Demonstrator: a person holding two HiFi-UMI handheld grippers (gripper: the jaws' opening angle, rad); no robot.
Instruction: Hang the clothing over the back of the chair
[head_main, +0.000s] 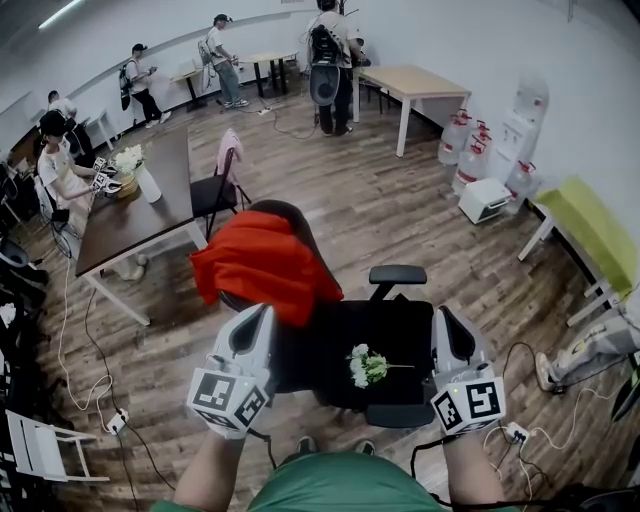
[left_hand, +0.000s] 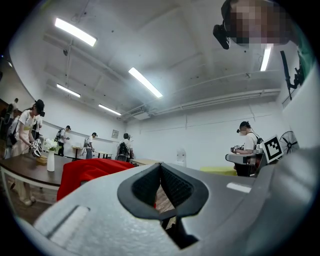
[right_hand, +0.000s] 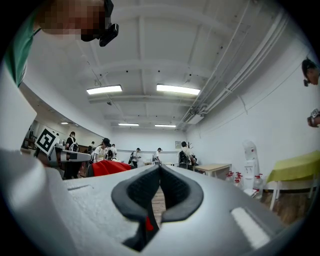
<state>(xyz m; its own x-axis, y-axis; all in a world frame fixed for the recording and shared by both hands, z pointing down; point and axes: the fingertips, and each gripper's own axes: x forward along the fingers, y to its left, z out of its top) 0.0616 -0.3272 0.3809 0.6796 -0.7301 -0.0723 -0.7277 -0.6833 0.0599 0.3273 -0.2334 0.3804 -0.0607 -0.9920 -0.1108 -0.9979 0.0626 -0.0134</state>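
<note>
A red garment (head_main: 262, 264) lies draped over the back of a black office chair (head_main: 398, 274), hanging down on the seat side. It also shows low and to the left as red clothing (left_hand: 86, 172) in the left gripper view and as a red heap (right_hand: 108, 167) in the right gripper view. My left gripper (head_main: 263, 313) is held near the garment's lower edge, shut with nothing in it. My right gripper (head_main: 444, 316) hovers by the chair's right armrest, also shut and empty. Neither gripper touches the garment. A small white flower bunch (head_main: 366, 366) lies on the seat.
A dark table (head_main: 150, 215) with a vase of flowers (head_main: 138, 170) stands at the left. Behind it is a chair with pink clothing (head_main: 227, 160). Water bottles (head_main: 468, 150) and a green bench (head_main: 590, 230) are at the right. Several people stand at the back. Cables run over the floor.
</note>
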